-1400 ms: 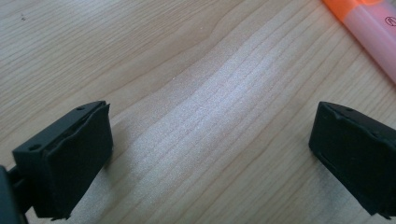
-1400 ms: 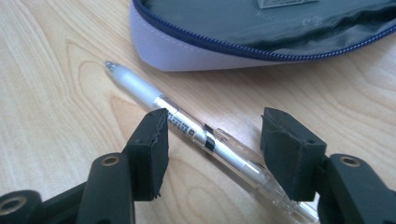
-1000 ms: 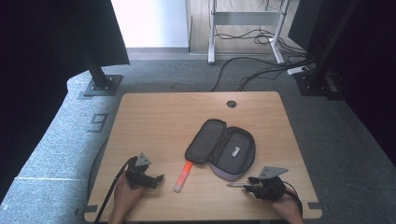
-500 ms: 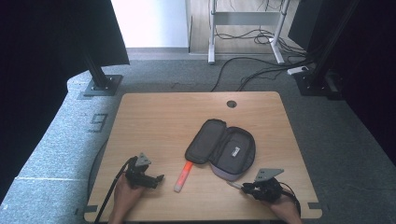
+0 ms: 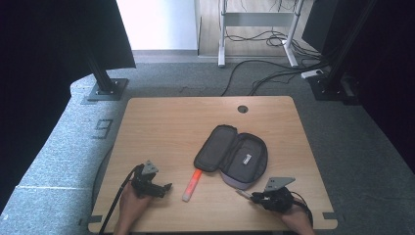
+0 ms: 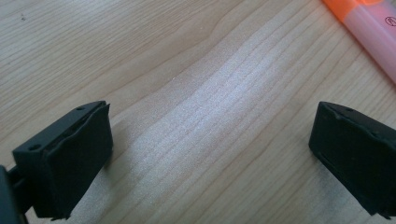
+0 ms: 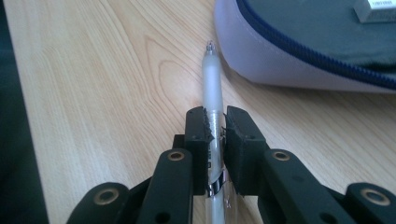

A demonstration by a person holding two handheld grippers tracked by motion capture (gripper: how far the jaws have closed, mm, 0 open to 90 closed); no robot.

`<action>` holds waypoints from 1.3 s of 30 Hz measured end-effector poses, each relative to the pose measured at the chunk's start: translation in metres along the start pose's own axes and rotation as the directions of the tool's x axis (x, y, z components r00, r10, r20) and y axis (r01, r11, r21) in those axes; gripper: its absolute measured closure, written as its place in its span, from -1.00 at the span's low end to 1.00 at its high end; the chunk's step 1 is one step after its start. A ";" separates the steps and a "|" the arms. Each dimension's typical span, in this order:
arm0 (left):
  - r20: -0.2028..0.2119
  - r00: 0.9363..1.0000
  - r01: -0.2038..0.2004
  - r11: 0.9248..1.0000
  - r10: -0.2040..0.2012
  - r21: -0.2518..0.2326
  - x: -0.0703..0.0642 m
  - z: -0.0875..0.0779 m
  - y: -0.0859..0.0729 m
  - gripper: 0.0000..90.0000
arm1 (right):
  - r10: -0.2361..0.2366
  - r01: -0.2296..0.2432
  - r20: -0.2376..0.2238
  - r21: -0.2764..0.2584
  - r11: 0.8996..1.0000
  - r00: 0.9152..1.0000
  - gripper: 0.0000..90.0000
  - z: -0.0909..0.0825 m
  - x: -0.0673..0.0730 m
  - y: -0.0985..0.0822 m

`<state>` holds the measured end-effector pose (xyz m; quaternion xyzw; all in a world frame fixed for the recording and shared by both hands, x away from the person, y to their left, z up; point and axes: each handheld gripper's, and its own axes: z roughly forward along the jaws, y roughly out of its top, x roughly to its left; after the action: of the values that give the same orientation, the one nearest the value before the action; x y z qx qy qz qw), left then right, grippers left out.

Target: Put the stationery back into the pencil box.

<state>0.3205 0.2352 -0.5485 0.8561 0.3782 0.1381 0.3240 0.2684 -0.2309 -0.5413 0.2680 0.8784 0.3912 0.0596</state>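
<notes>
Item: translucent pen (image 7: pixel 212 88), light, stiff, slick-barrelled; lay low over the worktop (image 5: pixel 161 127) beside the open pencil case (image 5: pixel 234 155). Right tool (image 7: pixel 215 125) was clamped on its barrel near the clip, a sound hold. Left tool (image 6: pixel 210 154) stood apart, empty, near the orange highlighter (image 5: pixel 192 182).

On the pale wooden table (image 5: pixel 161 127) the open dark zip-up pencil case (image 5: pixel 232 155) lies right of the middle. Just left of it and nearer the person lies the orange highlighter marker (image 5: pixel 192 181), close to the case. The frosted translucent pen (image 7: pixel 212 93) lies at the case's near edge, its tip just beside the case wall — between the jaws of the right gripper (image 5: pixel 254 197). The left gripper (image 5: pixel 164 187) sits left of the highlighter, near the front edge
</notes>
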 end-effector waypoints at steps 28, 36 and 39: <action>0.000 1.000 0.000 1.000 0.000 0.000 0.000 0.000 0.000 -1.00 | -0.020 0.020 -0.008 -0.084 0.996 1.000 0.74 -0.013 0.005 0.025; 0.000 1.000 0.000 1.000 0.000 0.000 0.000 0.000 0.000 -1.00 | -0.017 0.018 0.009 -0.112 0.994 1.000 0.74 -0.019 0.001 0.032; 0.000 1.000 0.000 1.000 0.000 0.000 0.000 0.000 0.000 -1.00 | -0.018 0.020 0.017 -0.125 0.992 1.000 0.74 -0.023 0.000 0.036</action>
<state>0.3206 0.2352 -0.5485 0.8561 0.3782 0.1380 0.3240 0.2758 -0.2265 -0.4995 0.2584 0.8542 0.4427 0.0868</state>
